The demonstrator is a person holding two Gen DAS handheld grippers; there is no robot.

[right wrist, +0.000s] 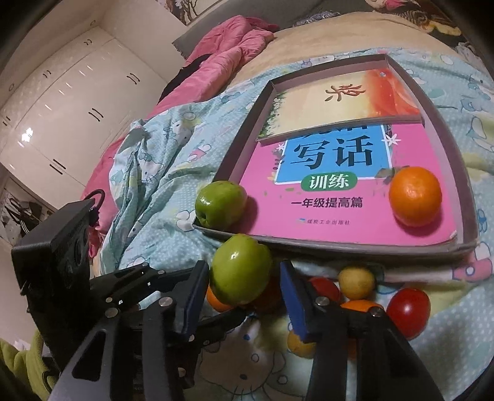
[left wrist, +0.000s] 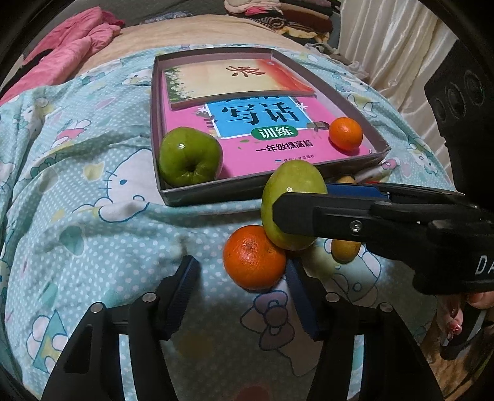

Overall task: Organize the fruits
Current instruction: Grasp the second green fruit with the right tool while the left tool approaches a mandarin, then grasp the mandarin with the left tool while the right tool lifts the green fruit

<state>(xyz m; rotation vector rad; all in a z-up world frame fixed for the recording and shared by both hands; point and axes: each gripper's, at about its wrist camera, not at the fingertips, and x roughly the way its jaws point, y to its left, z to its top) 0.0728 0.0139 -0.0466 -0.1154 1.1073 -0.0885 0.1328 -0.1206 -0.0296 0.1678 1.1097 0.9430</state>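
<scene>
A home bedroom is shown: a bed is covered w/ a cartoon-cat duvet, a pink quilt is bunched at its far end, white wardrobe doors and folded clothes are seen.

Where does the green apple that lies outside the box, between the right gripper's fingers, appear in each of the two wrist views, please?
Left wrist view: the green apple is right of centre, just below the box's near wall, partly behind the right gripper entering from the right.
Right wrist view: the same apple is low and left of centre, between that gripper's blue pads.
Shared landmark: the pink book in the box.
</scene>
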